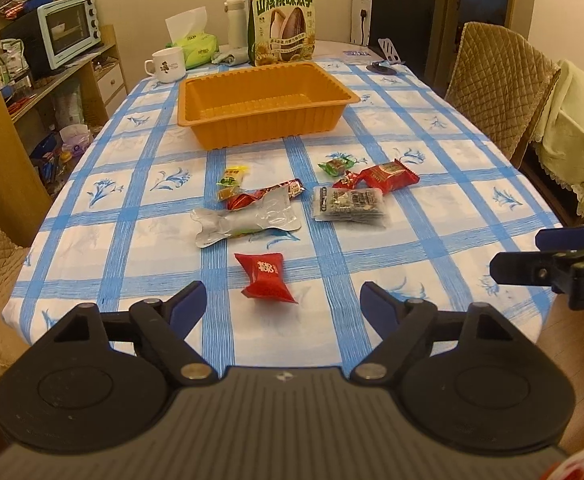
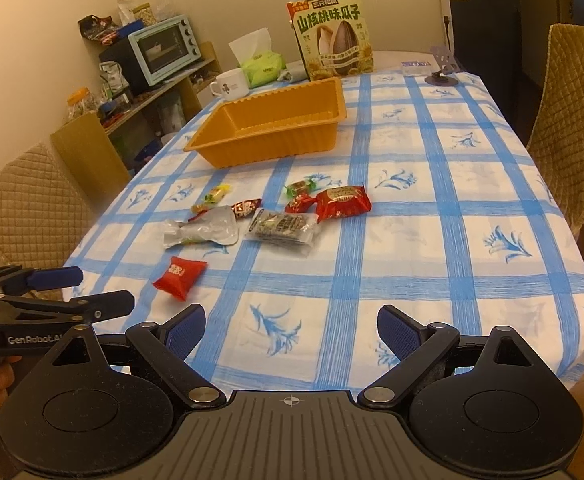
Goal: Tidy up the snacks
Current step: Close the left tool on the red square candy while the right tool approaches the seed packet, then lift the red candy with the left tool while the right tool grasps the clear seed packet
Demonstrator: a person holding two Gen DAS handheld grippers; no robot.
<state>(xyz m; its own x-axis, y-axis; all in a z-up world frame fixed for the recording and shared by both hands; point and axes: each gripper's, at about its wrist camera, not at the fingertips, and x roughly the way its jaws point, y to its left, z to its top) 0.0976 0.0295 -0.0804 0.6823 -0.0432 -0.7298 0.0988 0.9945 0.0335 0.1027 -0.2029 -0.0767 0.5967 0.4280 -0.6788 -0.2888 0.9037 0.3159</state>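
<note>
The left gripper is hanging released, nothing between its blue pads, just short of a red candy packet that is lying alone near the front edge of the counter. The right gripper is likewise standing wide and empty over bare cloth to the right.

The red packet is looking light and puffy, a pillow-shaped wrapper with crimped ends; it is probably going to crumple and skid on the cloth, so pinching across its fat middle seems safer than catching a thin corner. Beyond it, the other snacks are sitting in a loose cluster: a silver foil pouch, flat and slick, a clear pack of dark pieces, a larger red packet, and small green and yellow sweets. The orange tray, empty, is waiting well behind them.

The counter is wearing a blue-checked cloth, soft and likely to ruck under a dragging finger. At the far end a sunflower-seed bag, a mug and tissues are standing; quilted chairs are lining the sides, and a shelf with a small oven is filling the left wall.
</note>
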